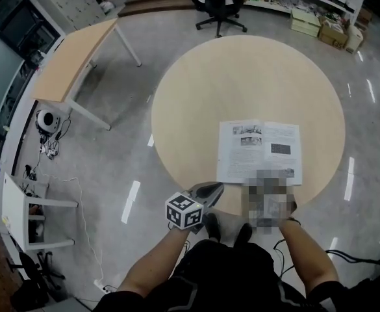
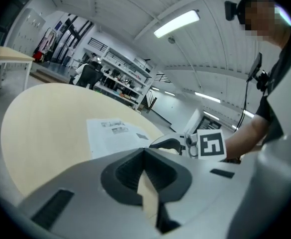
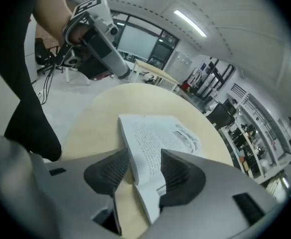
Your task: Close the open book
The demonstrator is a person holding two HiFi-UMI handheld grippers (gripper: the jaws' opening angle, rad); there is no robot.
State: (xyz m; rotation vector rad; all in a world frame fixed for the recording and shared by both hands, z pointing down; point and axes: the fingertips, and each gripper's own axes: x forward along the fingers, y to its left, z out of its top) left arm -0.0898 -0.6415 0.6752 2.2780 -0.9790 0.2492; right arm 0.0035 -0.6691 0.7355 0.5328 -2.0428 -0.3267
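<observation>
At the open book's (image 1: 260,151) near edge, the right gripper's (image 3: 144,169) released fingers straddle the pages, while the left gripper (image 1: 214,188), fingers clenched empty, hangs just left of the book, flat on the round surface (image 1: 241,77).

Head view steeply down, gripper views low, close — all share book (image 1: 259,151)

Bright, even light from ceiling strip lights (image 2: 177,24); glare streaks on floor (image 1: 132,200); fisheye bending, dark corners; mostly sharp.
</observation>
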